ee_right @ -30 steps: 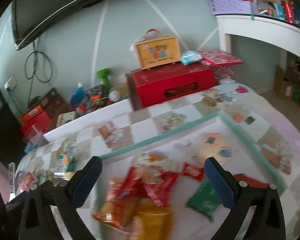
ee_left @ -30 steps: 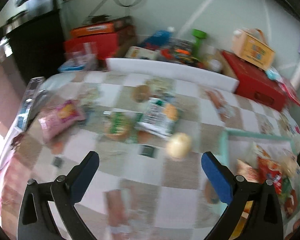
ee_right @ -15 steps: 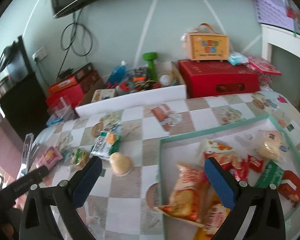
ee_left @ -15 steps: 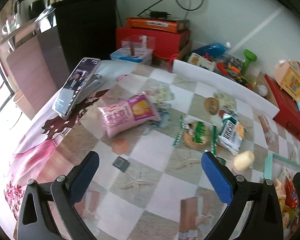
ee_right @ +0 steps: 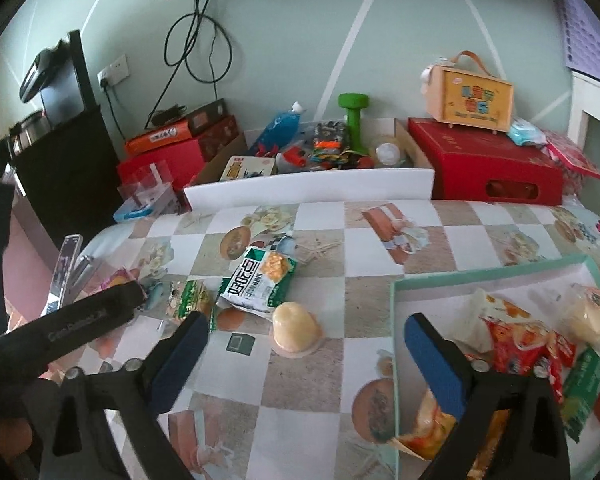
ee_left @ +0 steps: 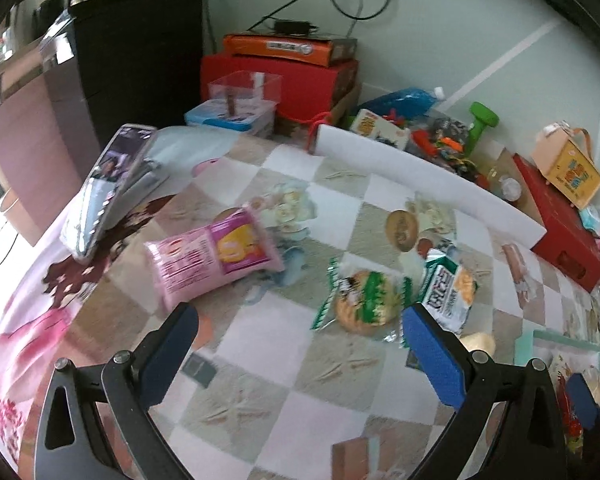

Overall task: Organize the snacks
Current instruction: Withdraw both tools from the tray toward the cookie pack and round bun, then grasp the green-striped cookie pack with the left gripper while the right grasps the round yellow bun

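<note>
On the checkered tablecloth lie a pink snack bag (ee_left: 212, 256), a green round-cracker pack (ee_left: 364, 298), a green-and-white snack pack (ee_left: 448, 288) (ee_right: 258, 280) and a pale jelly cup (ee_right: 294, 326) (ee_left: 478, 342). A mint-rimmed tray (ee_right: 480, 274) at the right holds several snack packs (ee_right: 524, 344). My left gripper (ee_left: 296, 356) is open and empty, above the table just short of the pink bag and cracker pack. My right gripper (ee_right: 306, 356) is open and empty, with the jelly cup just beyond its jaws.
A phone (ee_left: 108, 184) leans on a stand at the table's left edge. A white board (ee_right: 308, 188) borders the far side. Behind it are red boxes (ee_right: 484, 168), a green dumbbell (ee_right: 354, 122), a toy-filled box and a black cabinet (ee_left: 136, 56).
Both grippers have swung left. The left view now centres on the pink bag and cracker pack; the right view moved off the tray toward the jelly cup. Both stay open.
</note>
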`<state>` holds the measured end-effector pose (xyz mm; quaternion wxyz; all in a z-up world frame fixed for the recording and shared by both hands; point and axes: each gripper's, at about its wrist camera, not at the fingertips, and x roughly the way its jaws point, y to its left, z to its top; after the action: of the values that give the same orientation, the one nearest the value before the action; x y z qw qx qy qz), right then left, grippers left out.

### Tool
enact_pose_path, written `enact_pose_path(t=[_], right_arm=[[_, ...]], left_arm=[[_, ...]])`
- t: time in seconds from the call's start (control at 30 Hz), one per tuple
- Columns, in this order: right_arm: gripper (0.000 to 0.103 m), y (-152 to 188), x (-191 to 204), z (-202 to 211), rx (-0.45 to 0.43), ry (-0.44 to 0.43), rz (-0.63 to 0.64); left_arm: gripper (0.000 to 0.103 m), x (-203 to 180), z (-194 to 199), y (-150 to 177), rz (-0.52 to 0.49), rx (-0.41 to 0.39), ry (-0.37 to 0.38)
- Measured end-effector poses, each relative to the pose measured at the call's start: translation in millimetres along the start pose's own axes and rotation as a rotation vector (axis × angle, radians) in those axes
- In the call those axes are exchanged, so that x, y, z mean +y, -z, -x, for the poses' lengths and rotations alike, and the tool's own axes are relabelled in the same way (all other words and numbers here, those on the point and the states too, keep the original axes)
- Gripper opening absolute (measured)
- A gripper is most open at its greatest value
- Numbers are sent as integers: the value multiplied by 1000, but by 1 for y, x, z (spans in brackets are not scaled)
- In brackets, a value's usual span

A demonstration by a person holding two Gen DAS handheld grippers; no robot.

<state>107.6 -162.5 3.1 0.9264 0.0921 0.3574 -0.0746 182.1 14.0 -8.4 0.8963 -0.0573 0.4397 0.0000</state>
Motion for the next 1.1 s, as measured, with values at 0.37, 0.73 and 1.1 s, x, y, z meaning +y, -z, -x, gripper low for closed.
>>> enact_pose_path(t=[0.37, 0.73, 1.1], right_arm=[[79, -6, 11, -36, 17, -4, 52], [65, 7, 16, -74, 142, -2, 75], [55, 16, 12, -91, 226, 58, 67]], left_arm=[[102, -18, -33, -9, -29, 0, 47], [102, -29, -67, -3, -60, 67, 61], [102, -35, -85, 6, -114, 100, 29]])
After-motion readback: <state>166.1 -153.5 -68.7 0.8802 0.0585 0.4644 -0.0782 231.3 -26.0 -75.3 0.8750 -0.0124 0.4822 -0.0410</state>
